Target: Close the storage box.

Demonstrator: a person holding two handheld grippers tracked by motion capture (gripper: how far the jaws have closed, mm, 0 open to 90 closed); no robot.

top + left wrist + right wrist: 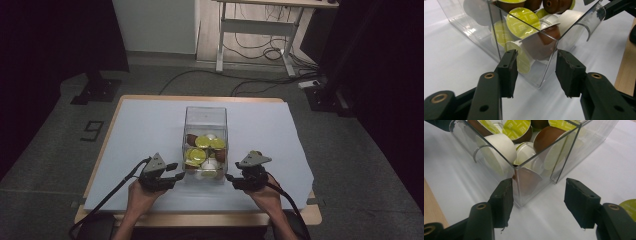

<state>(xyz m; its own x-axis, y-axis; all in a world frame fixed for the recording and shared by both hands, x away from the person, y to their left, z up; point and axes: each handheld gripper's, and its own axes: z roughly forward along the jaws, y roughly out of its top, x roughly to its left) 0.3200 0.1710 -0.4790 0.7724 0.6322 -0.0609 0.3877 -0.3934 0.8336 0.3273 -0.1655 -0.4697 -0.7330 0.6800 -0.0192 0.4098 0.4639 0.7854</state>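
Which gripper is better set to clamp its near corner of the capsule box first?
Left, narrowly. The left gripper already straddles its corner of the clear box, both pads close to the walls. The right gripper also straddles its corner, but its outer pad stands well clear. Neither grips yet.

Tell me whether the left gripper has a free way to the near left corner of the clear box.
Probably yes: the left gripper already has the clear box corner between its open jaws, nothing between.
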